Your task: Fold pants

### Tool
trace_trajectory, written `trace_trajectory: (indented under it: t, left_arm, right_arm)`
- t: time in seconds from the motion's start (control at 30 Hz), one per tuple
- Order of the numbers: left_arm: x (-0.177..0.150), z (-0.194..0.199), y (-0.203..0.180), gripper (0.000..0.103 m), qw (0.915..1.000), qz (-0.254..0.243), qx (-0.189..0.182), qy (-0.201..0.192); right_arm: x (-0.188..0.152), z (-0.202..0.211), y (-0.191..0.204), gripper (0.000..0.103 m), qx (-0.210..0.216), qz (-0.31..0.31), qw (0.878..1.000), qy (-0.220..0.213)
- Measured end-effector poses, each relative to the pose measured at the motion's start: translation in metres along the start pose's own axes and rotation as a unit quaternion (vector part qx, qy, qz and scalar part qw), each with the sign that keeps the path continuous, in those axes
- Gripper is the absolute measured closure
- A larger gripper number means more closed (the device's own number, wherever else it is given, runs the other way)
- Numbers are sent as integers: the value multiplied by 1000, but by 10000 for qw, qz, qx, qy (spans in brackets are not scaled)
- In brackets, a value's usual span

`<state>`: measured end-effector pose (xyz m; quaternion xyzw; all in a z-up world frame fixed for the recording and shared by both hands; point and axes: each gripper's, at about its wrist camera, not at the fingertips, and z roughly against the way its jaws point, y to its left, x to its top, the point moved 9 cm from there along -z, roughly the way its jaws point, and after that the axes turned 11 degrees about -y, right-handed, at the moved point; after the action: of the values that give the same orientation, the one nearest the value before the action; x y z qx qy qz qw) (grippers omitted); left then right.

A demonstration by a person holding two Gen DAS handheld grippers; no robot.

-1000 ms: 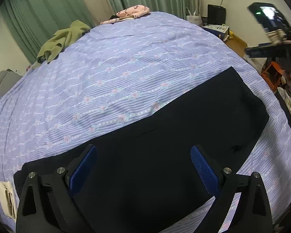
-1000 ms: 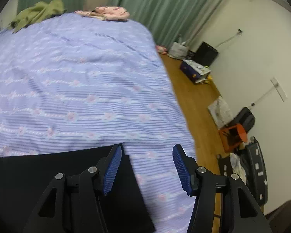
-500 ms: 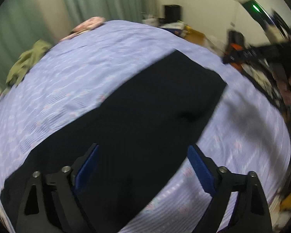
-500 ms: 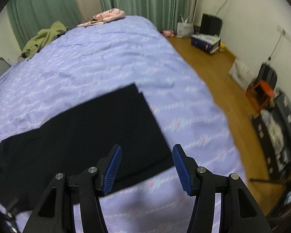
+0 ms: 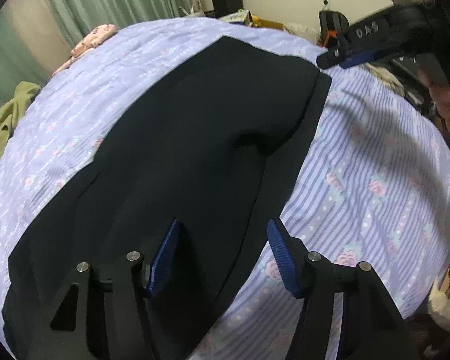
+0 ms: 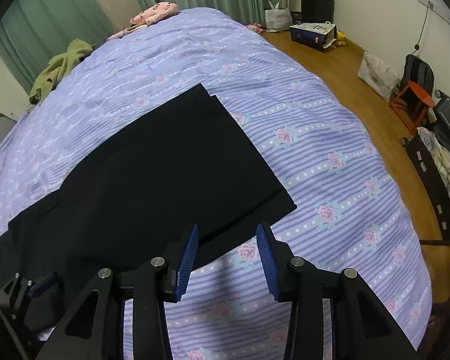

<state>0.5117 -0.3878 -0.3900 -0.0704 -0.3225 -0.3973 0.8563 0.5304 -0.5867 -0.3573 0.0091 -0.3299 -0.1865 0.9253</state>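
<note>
On the wooden floor (image 6: 360, 69) beyond the bed stand a white bag (image 6: 277, 18), a dark blue box (image 6: 312, 31) lying on its side with its flap open, and a pale bag (image 6: 378, 73) against the wall; what any of them holds cannot be made out.

The black pants (image 6: 153, 177) lie flat on the bed (image 6: 330, 156), which wears a lilac striped cover printed with roses. They are laid with one leg over the other, so that the cuff end shows two edges slightly out of step (the lower layer peeks out along the hem). In the left wrist view the pants (image 5: 195, 138) run from the near left up toward the far right, with a soft dent and a long crease near the middle of the cloth; the rest is smooth.

The left tool (image 5: 222, 255) hovers with its blue pads well apart and nothing between them; its left pad is over the black cloth and its right pad is over the cover, so the near edge of the pants passes between them. The right tool (image 6: 226, 259) is likewise spread and holds nothing, poised just short of the near corner of the cuff end, its pads over the edge of the cloth and the bare cover. Seen from the left wrist, the right tool (image 5: 345, 57) points at the far cuff corner.

An olive garment (image 6: 60, 69) and a pink garment (image 6: 153, 12) lie at the far end of the bed.
</note>
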Motion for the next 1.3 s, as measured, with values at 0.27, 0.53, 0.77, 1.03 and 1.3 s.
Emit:
trace_trajectory:
  t: [0.27,0.53,0.77,1.03,1.3]
  left_arm:
    - [2,3,11,44,9983,492,-299,-118]
    - [-1,-7,6,52,9995,148,-260,-106]
    - [-7,-14,-5,52,9987,-476,65,-139]
    - [-6,-11,0,77,9998,-189,19,-46]
    - [-1,11,-2,92,9963,624,-583,20]
  right_arm:
    - [1,-22,-8,64,28,-347,9994,60]
    - [-9,-37,-5,64,77,-525,9985,150]
    - [-13,-47,-12,65,71,-638,9977,218]
    - [-6,-70,-18,71,76,-789,9965,250]
    - [5,-42,-31,100,-304,-900,9955,-51]
